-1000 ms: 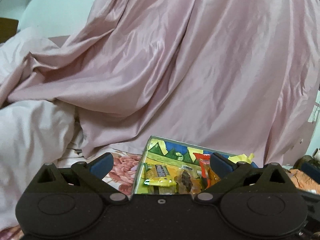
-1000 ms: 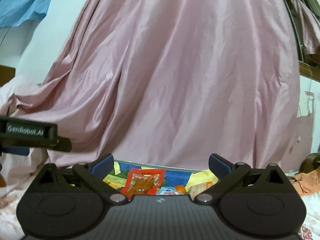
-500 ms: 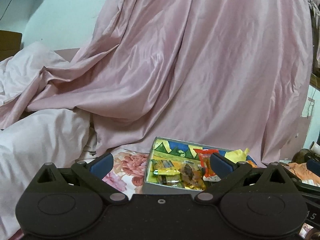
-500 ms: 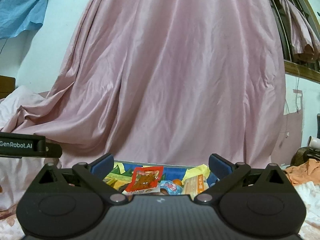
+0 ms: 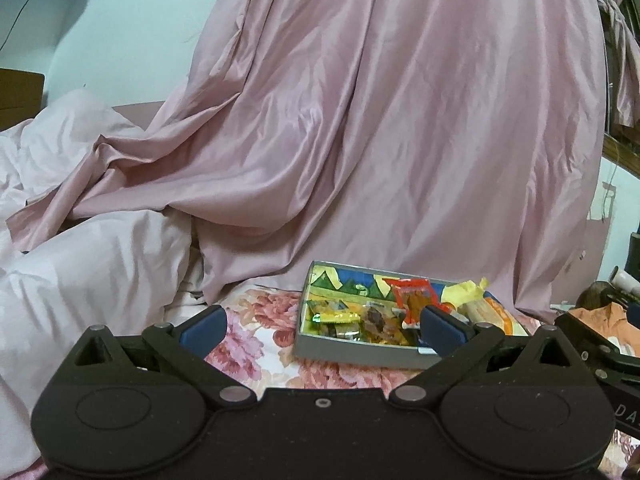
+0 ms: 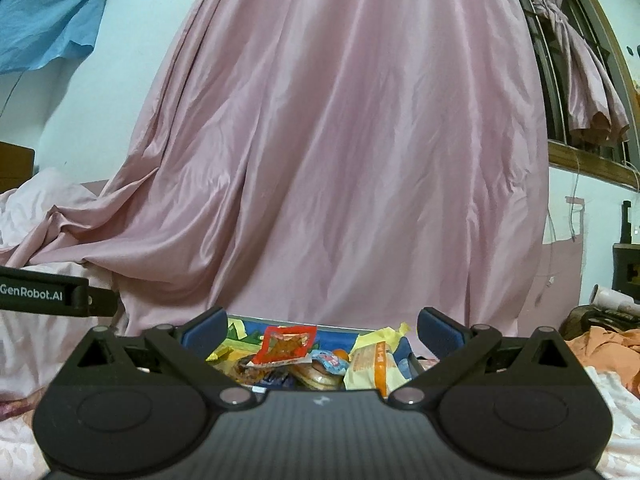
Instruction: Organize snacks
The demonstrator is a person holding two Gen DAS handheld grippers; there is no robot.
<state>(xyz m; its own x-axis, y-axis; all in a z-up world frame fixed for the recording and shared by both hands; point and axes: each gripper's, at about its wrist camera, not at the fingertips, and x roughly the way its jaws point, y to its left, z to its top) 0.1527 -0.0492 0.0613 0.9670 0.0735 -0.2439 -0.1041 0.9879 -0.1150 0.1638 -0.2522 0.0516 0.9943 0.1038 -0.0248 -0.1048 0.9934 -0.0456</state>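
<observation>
A shallow grey box (image 5: pixel 352 350) with a colourful printed inside lies on the floral bedsheet and holds several snack packets. Among them are a red packet (image 5: pixel 412 298), a yellow packet (image 5: pixel 334 317) and a pale orange-striped packet (image 6: pixel 374 366). The red packet (image 6: pixel 286 346) also shows in the right wrist view. My left gripper (image 5: pixel 320 326) is open and empty, back from the box's near wall. My right gripper (image 6: pixel 320 330) is open and empty, just before the box, whose near part is hidden behind it.
A large pink satin cloth (image 5: pixel 380 120) hangs behind the box. A crumpled pale pink blanket (image 5: pixel 80 264) lies at the left. Orange clothing (image 6: pixel 600 340) and dark clutter lie at the right. The floral bedsheet (image 5: pixel 256 336) is bare left of the box.
Both grippers have drawn back and tilted up. The box now shows farther away in the left wrist view, with its whole near wall in sight. Both stay open.
</observation>
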